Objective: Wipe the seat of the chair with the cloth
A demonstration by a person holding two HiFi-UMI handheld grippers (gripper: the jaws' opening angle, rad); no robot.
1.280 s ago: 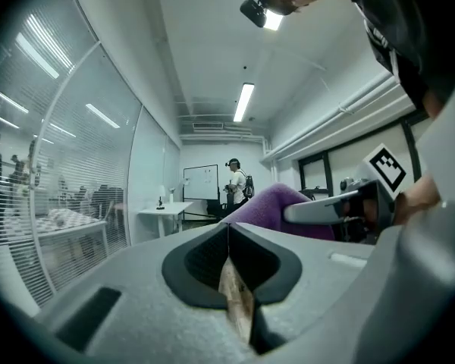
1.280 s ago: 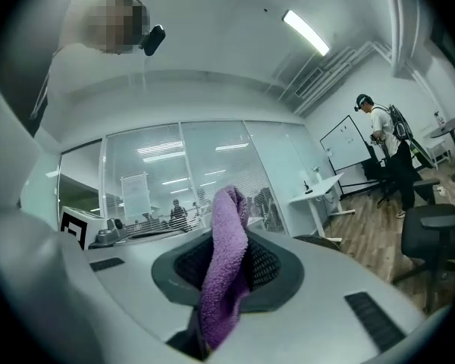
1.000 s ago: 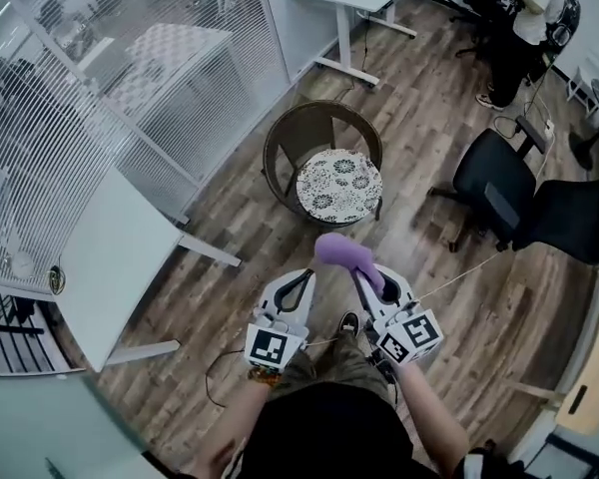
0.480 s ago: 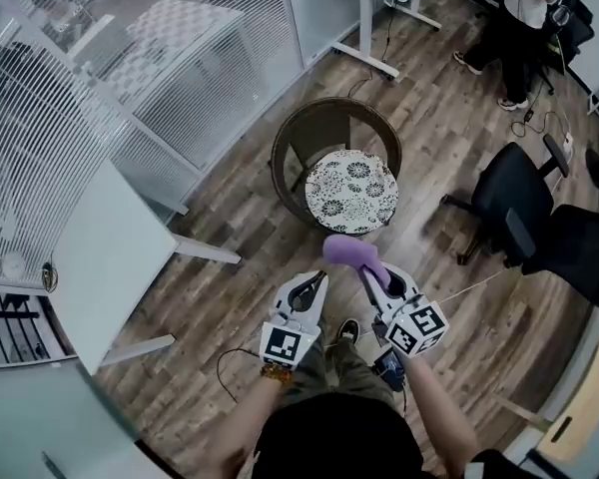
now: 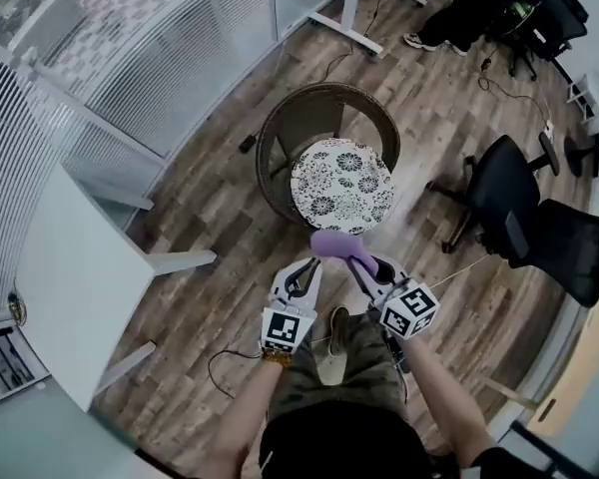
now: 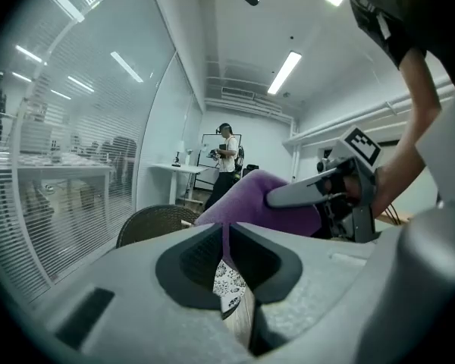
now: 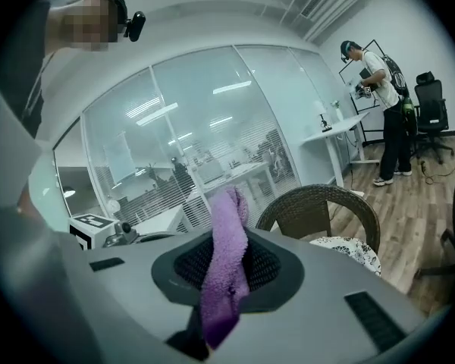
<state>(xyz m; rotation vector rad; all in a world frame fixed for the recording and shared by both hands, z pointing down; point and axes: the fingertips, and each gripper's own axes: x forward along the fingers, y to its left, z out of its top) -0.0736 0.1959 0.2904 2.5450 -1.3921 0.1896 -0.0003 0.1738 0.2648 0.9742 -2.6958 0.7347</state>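
Right claw (image 7: 224, 270): clenched on a purple cloth (image 5: 333, 244); a fold of it stands up between the jaws and the rest bunches out past the tips.
Left claw (image 5: 305, 266): jaws pressed together with nothing between them, held just beside the right one.
Cloth position: in the air by the near edge of the seat (image 5: 341, 185), apparently above it and not touching.
Chair (image 5: 317, 110): round wicker tub chair on the wooden floor (image 5: 210, 218); its seat is a round black-and-white flowered cushion, bare.
Nearby: a black office chair (image 5: 499, 190) stands to the right, apart from the wicker one.
Stage, as judged: the approach; no wiping contact yet.
Risk, grip: only a narrow fold is pinched, so drag across the fabric could pull the cloth loose.
Risk, cushion: it looks loose, so a firm stroke might slide it off the near edge.
Risk, contact: if the claw dips too low, its hard tips may rub the seat rather than the cloth.
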